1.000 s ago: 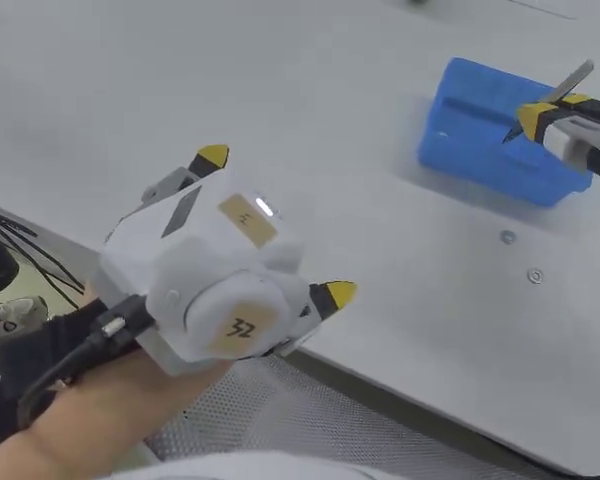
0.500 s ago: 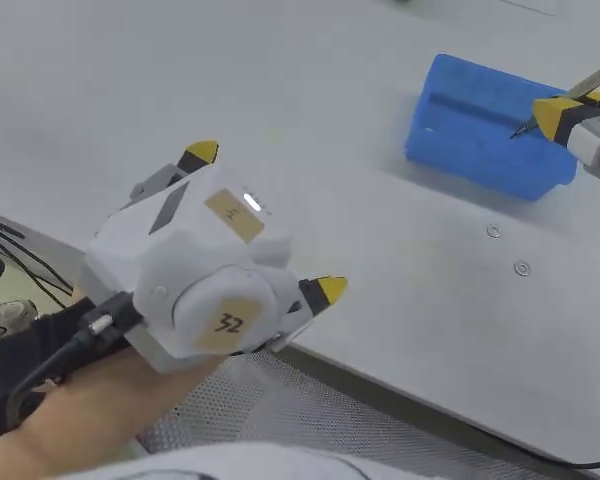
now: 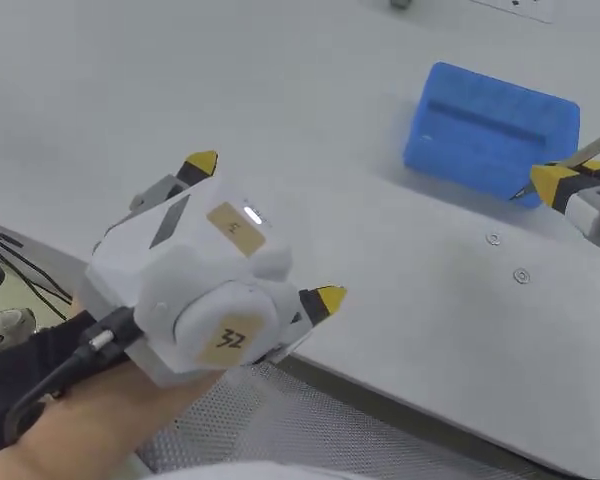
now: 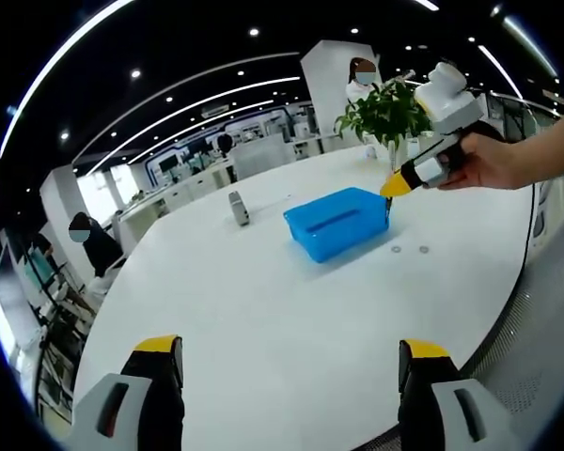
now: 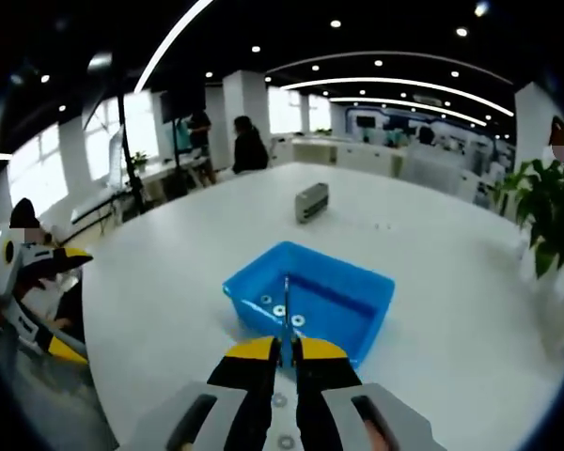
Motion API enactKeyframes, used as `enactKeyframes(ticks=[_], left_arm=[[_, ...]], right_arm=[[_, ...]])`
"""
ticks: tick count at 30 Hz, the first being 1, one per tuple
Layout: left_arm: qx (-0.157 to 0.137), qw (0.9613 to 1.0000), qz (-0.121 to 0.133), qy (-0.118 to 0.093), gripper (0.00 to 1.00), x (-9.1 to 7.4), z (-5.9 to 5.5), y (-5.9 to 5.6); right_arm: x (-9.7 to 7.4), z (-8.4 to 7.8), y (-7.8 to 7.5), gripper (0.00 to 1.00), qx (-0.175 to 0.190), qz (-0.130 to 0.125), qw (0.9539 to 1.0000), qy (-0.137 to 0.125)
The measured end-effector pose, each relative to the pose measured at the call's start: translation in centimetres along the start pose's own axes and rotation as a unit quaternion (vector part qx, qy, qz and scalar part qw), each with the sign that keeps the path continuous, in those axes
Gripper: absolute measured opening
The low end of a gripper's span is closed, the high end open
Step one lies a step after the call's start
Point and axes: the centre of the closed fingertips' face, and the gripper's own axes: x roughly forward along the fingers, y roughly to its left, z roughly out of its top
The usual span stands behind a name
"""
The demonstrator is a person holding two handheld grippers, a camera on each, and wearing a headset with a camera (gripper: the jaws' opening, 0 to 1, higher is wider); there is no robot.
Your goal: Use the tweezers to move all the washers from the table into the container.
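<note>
White desk [image 3: 230, 90], broad, curved near edge. Small grey block [image 4: 235, 207] upright on far part of desk. Leafy potted plant [image 4: 387, 111] at desk's far end. Perforated metal panel [image 3: 270, 420] below near edge. Black cables [image 3: 10, 243] off left. Round ceiling lights [image 5: 335, 23]. Seated person [image 4: 94, 246] in background office.

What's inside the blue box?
Three small washers lie on the floor of the blue container. The tweezers and right tongs cover a strip of it, so more could hide there.
</note>
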Motion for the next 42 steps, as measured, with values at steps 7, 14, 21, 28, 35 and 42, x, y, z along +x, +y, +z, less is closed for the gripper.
enactKeyframes(ticks=[7, 14, 21, 28, 35, 42], left_arm=[[-0.002, 1.0, 0.001, 0.0, 0.97, 0.0, -0.1, 0.1], [-0.002, 1.0, 0.001, 0.002, 0.97, 0.1, -0.2, 0.1], [0.001, 1.0, 0.0, 0.003, 0.97, 0.1, -0.2, 0.0], [0.003, 1.0, 0.001, 0.005, 0.97, 0.1, -0.3, 0.0], [0.002, 1.0, 0.003, 0.003, 0.97, 0.0, -0.3, 0.1], [0.002, 1.0, 0.002, 0.005, 0.97, -0.1, -0.3, 0.1]], right_arm=[[0.9, -2.6, -0.2, 0.04, 0.003, 0.001, 0.9996, 0.028], [1.2, -3.6, -0.4, 0.04, 0.001, 0.003, 0.9992, 0.04], [1.3, -3.9, -0.4, 0.04, -0.005, 0.003, 0.9991, 0.041], [1.2, -4.0, 0.0, 0.03, -0.034, 0.001, 0.9989, 0.032], [1.3, -3.8, -0.1, 0.02, -0.018, -0.001, 0.9995, 0.025], [1.3, -3.6, -0.4, 0.02, -0.008, -0.002, 0.9993, 0.036]])
